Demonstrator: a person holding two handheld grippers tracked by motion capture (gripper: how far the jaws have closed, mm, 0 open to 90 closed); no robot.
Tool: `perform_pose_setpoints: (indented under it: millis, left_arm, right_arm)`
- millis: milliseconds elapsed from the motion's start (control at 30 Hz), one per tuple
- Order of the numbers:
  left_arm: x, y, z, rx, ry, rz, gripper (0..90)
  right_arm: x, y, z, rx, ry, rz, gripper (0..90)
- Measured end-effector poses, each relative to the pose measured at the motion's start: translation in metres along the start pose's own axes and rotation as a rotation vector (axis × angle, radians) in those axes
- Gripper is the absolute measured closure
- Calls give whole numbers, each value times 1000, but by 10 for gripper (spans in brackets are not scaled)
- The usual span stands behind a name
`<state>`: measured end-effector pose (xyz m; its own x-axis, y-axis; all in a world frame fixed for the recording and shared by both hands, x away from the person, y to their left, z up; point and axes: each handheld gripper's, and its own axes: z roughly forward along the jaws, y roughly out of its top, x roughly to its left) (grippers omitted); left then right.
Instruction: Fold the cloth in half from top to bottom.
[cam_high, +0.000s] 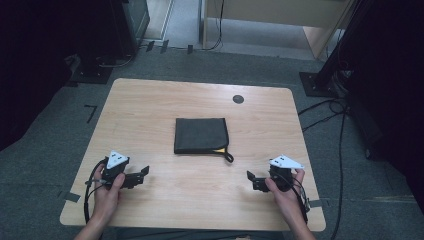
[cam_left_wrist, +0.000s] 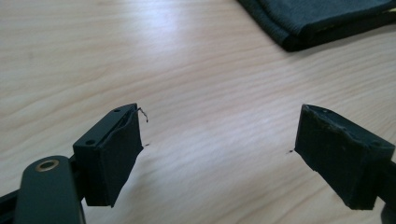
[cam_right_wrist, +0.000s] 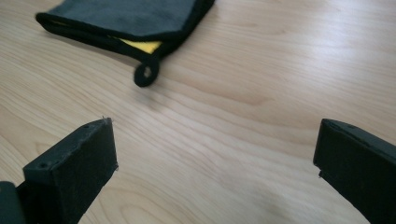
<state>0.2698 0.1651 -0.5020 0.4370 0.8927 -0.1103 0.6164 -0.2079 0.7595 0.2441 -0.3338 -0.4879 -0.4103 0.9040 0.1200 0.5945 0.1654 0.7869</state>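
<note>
High view shows a light wooden rectangular table with rounded corners, standing on grey carpet, and everything else is placed here by reference to the dark grey folded cloth lying flat near the table's middle. That cloth is roughly square, with a sliver of yellow lining peeking out at its near right corner and a small black hanging loop trailing from that same corner onto the wood. Beyond the cloth, toward the far edge and a little to the right, sits a small round dark cable port set in the tabletop.

Nearer than the cloth and off to its left, the left gripper rests low over the wood in the person's left hand, its jaws spread apart with nothing between them; in the left gripper view the cloth's edge lies well beyond them at upper right. Nearer than the cloth and off to its right, the right gripper is held in the right hand, its jaws likewise wide apart and empty; in the right gripper view the loop and the yellow corner lie ahead, apart from the jaws. Both grippers point inward, neither touching the cloth.
</note>
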Motion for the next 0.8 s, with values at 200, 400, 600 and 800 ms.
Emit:
perform_pose_setpoints:
  millis: [200, 400, 600, 800]
  left_arm:
    - [16, -17, -14, 17, 40, -7, 143]
    - [35, -28, -28, 23, 68, -30, 144]
    - [47, -38, -39, 27, 108, -34, 143]
    - [55, -48, -49, 66, 149, -7, 143]
  right_arm:
    - [-20, -14, -13, 11, -33, 24, 0]
    - [-40, -32, -27, 40, -89, 48, 0]
    - [-55, -50, -37, 58, -135, 84, 0]
    - [-65, -65, -43, 77, -180, 94, 0]
